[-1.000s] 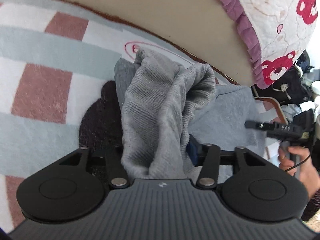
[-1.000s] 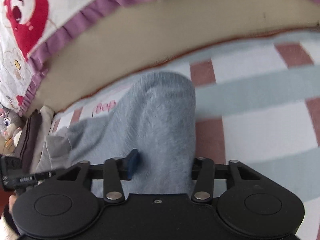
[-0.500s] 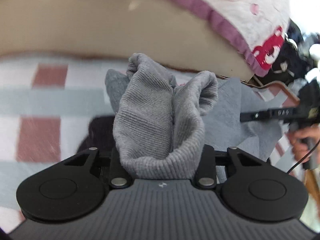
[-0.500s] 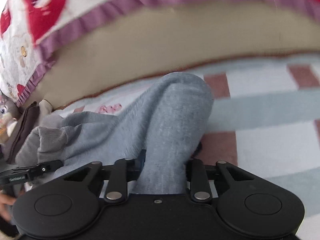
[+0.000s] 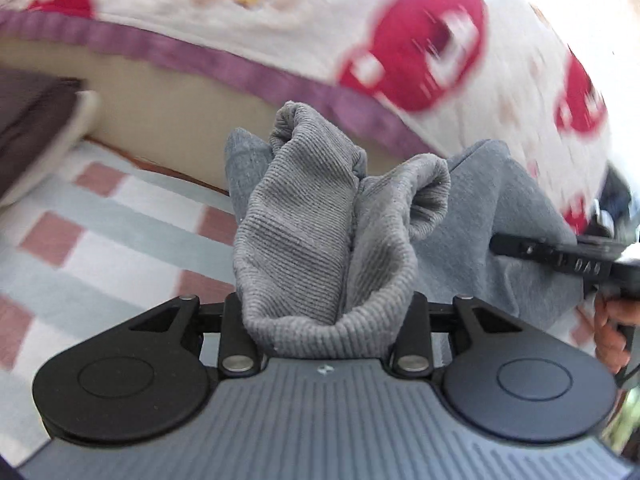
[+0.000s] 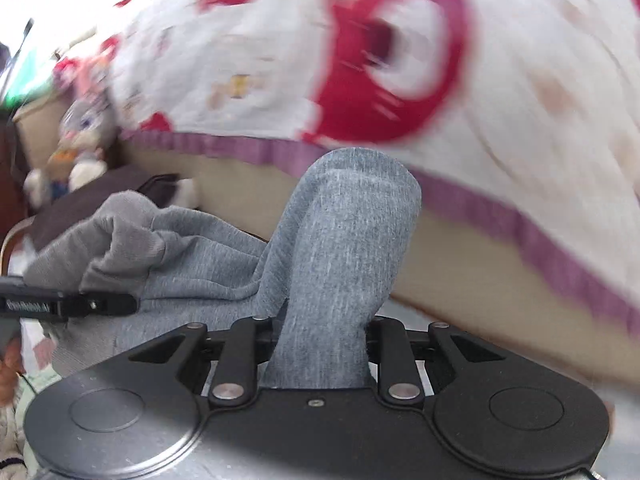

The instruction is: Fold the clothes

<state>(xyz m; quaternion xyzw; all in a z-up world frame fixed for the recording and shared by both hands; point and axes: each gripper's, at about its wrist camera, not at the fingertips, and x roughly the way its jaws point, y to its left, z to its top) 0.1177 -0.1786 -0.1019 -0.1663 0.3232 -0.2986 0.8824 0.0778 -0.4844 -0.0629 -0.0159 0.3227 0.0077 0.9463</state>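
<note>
A: Change since earlier: both grippers have lifted the garment [image 5: 320, 240] off the checked blanket [image 5: 100, 240]; jaws closed further.

B: Left gripper [image 5: 326, 312]?

A: Clamped on the ribbed hem, angled downward.

B: Right gripper [image 6: 320, 344]?

A: Clamped on a bunched fold, also tilted down. Soft, light knit; likely droops, so grip edges.

Quilt [image 5: 280, 20] looms ahead — checked blanket [image 5: 100, 240] lies open.
</note>
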